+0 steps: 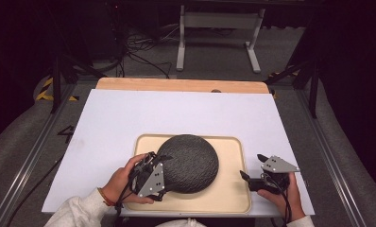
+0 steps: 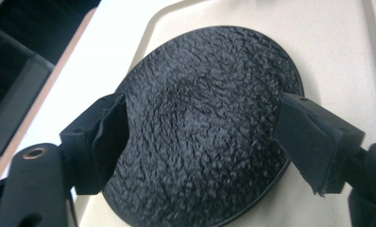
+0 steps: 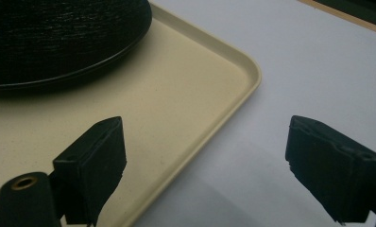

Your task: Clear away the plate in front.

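Observation:
A black round dome (image 1: 191,163) with a rough, fuzzy surface and a thin flat rim lies on a beige tray (image 1: 233,189). My left gripper (image 1: 158,172) is at the dome's left edge and stands open. In the left gripper view its jaws straddle the near part of the dome (image 2: 200,132), one on each side, and the left gripper (image 2: 202,101) holds nothing. My right gripper (image 1: 253,166) hangs open over the tray's right rim. In the right gripper view the right gripper (image 3: 205,125) has the tray's rim (image 3: 233,101) between its jaws, and the dome (image 3: 58,38) lies farther off.
The tray sits on a white board (image 1: 176,113) that covers a wooden table (image 1: 176,85). Beyond the table, a white frame stand (image 1: 219,28) and cables lie on the grey floor. Metal rails (image 1: 25,165) run along both sides.

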A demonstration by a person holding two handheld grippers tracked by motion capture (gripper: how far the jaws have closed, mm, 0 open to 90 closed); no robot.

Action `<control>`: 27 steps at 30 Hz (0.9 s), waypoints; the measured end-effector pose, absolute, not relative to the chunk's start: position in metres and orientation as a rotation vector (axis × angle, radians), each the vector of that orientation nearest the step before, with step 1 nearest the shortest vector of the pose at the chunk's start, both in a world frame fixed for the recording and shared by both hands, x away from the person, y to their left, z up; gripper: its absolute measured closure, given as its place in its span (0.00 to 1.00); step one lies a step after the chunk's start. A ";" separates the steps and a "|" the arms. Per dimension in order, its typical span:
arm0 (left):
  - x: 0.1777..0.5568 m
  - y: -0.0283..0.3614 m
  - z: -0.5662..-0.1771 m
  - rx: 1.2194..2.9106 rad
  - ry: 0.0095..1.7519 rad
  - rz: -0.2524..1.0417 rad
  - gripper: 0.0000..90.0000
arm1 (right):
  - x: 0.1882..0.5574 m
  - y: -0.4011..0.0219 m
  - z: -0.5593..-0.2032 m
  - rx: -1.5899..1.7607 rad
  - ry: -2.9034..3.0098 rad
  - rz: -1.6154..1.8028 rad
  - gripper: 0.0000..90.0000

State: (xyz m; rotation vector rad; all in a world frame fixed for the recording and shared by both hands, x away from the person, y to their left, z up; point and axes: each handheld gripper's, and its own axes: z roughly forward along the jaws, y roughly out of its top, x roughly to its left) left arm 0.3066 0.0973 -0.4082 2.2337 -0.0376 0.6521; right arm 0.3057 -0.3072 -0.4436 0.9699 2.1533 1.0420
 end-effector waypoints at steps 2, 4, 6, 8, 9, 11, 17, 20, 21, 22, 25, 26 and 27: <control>0.310 0.102 -0.407 2.230 -0.028 0.637 0.19 | 0.306 -0.307 -0.444 0.969 2.153 1.041 0.15; 0.314 0.107 -0.406 2.234 -0.004 0.631 0.17 | 0.306 -0.308 -0.443 0.969 2.153 1.041 0.15; 0.315 0.109 -0.406 2.235 0.007 0.629 0.17 | 0.305 -0.307 -0.443 0.968 2.152 1.042 0.15; 0.317 0.114 -0.405 2.236 0.024 0.635 0.16 | 0.305 -0.307 -0.443 0.965 2.153 1.043 0.15; 0.318 0.117 -0.404 2.237 0.029 0.641 0.16 | 0.305 -0.307 -0.443 0.963 2.153 1.043 0.15; 0.320 0.121 -0.404 2.233 0.054 0.642 0.16 | 0.305 -0.307 -0.443 0.964 2.153 1.043 0.14; 0.326 0.138 -0.403 2.232 0.109 0.667 0.15 | 0.305 -0.308 -0.442 0.964 2.147 1.046 0.15; 0.327 0.144 -0.403 2.237 0.124 0.686 0.13 | 0.305 -0.308 -0.443 0.962 2.152 1.044 0.14; 0.328 0.147 -0.404 2.245 0.133 0.695 0.13 | 0.305 -0.308 -0.443 0.962 2.152 1.044 0.14; 0.329 0.151 -0.404 2.250 0.147 0.700 0.13 | 0.305 -0.308 -0.443 0.963 2.152 1.042 0.14; 0.331 0.158 -0.406 2.241 0.170 0.690 0.12 | 0.305 -0.308 -0.442 0.961 2.151 1.043 0.15; 0.332 0.162 -0.406 2.243 0.183 0.696 0.12 | 0.304 -0.308 -0.442 0.961 2.151 1.042 0.15; 0.333 0.164 -0.407 2.245 0.197 0.702 0.12 | 0.304 -0.308 -0.442 0.960 2.151 1.043 0.15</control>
